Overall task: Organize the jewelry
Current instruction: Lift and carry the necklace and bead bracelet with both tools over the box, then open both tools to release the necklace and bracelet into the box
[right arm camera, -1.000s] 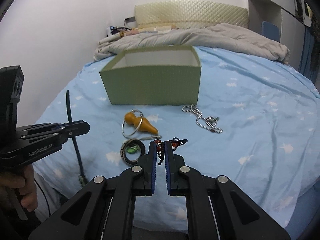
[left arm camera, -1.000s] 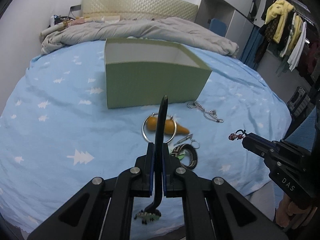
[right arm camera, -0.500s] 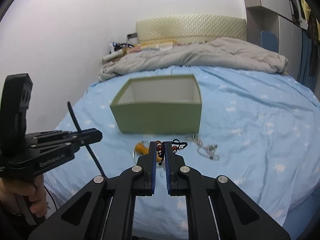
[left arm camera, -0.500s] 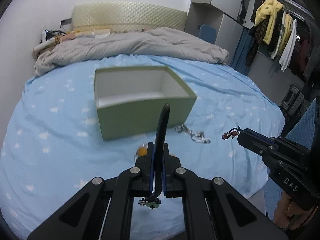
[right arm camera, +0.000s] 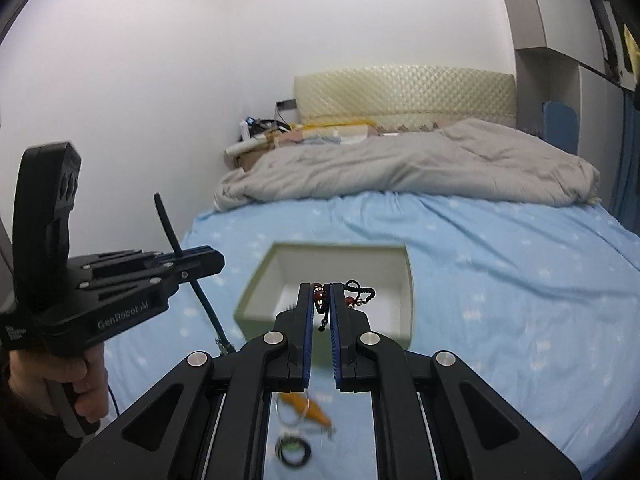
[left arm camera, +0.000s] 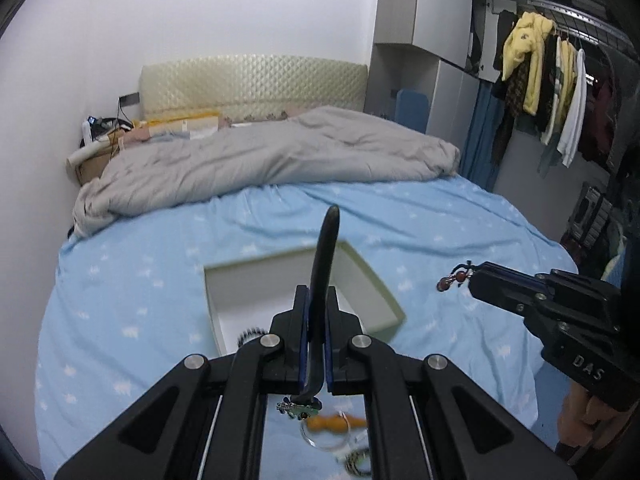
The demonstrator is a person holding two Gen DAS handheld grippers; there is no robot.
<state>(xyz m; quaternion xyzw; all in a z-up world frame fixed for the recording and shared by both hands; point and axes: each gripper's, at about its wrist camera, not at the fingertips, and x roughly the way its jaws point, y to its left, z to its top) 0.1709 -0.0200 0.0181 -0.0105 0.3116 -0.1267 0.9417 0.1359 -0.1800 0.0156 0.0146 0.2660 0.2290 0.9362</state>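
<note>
- Spread across the whole scene: a bed (left arm camera: 160, 272) under a smooth pale-blue sheet dotted with small white motifs, blurred at this moment.
- Heaped along the far end: a soft, rumpled grey duvet (left arm camera: 264, 160), backed by a cream headboard (left arm camera: 252, 80) quilted in a diamond pattern.
- Far right in the left wrist view: a metal rail of hanging clothes (left arm camera: 536, 80), one garment fluffy and yellow.
- Centre of the sheet, just beyond both sets of fingertips: an open rectangular box (right arm camera: 406, 280), sage-green card outside, plain white inside; a short dark-and-light beaded piece glimpsed on its floor, too blurred to identify.
- Seen at left from the right wrist camera: left gripper (left arm camera: 316, 308), matte black with blue pads, lettered "GenRobot.AI" on its body, gripped by a hand (right arm camera: 80, 384); jaws closed on a slim black cord (left arm camera: 326, 256), stiff and slightly curved, rising past the fingertips and trailing down to a small green-and-metal charm (left arm camera: 298, 408).
- Seen at right from the left wrist camera: right gripper (right arm camera: 321, 300), same black build, marked "DAS"; jaws pinched nearly together on a bracelet of red beads (right arm camera: 319, 295) strung on knotted black thread, one loop spilling to the right of the pads.
- Near edge of the sheet, below both grippers: an orange gourd-shaped pendant (left arm camera: 332, 424) lying through a thin silver ring (left arm camera: 320, 440), and beside it a dark woven bangle (right arm camera: 294, 452) with a green centre.
</note>
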